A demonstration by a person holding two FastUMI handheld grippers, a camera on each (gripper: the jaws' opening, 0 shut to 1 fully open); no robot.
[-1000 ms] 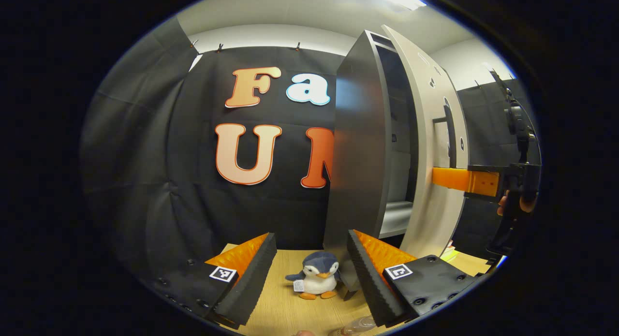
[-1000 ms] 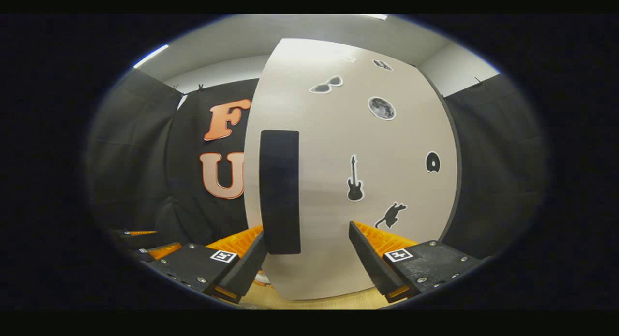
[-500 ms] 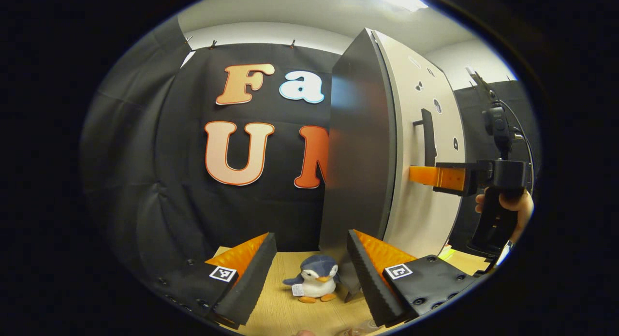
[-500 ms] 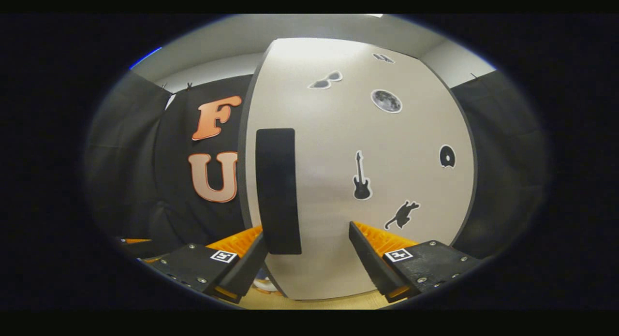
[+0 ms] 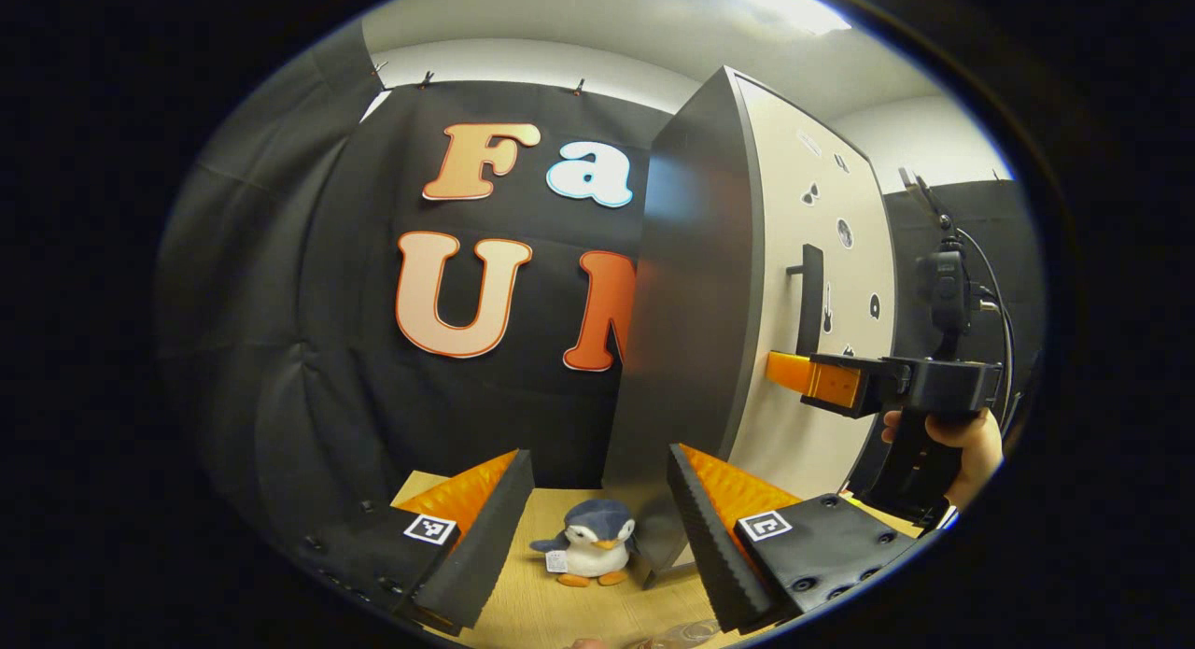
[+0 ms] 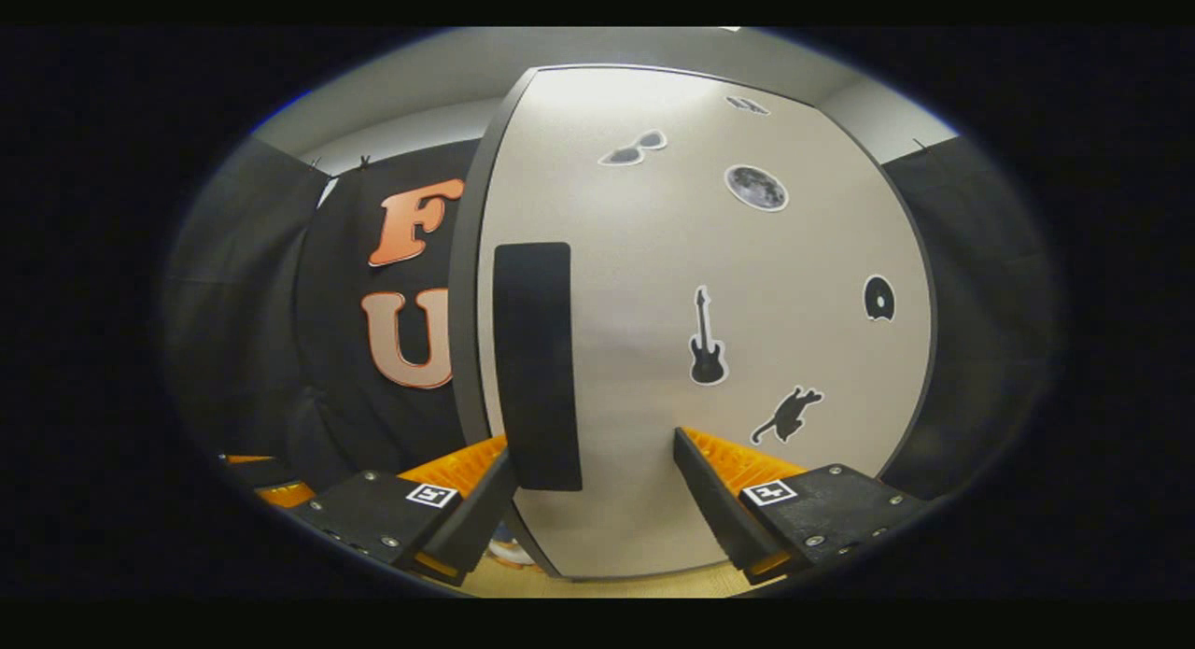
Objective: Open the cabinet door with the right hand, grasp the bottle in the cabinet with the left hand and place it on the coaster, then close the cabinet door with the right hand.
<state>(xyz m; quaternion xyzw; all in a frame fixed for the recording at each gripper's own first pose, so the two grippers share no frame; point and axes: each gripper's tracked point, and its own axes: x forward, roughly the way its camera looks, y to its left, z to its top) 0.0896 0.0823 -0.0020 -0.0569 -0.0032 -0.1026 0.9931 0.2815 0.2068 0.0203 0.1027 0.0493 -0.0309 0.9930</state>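
Observation:
The cabinet (image 5: 691,331) stands on the wooden table with its pale stickered door (image 6: 653,350) lying flush against the body. The black door handle (image 6: 532,364) rises just above my right gripper's left finger. My right gripper (image 6: 593,500) is open, its tips close against the door. In the left gripper view a hand holds that gripper (image 5: 794,373) against the door just below the handle (image 5: 810,285). My left gripper (image 5: 597,528) is open and holds nothing, low over the table left of the cabinet. A clear bottle top (image 5: 680,636) peeks in at the bottom edge.
A small plush penguin (image 5: 588,551) sits on the table (image 5: 560,612) beside the cabinet's near corner, between my left gripper's fingers in the view. The other gripper (image 6: 266,488) shows low at the left of the right gripper view. Black cloth walls close in the booth.
The door has swung from ajar to flush with the cabinet, with my right gripper following it in. The cabinet's inside has gone out of sight. My left gripper drifted slightly.

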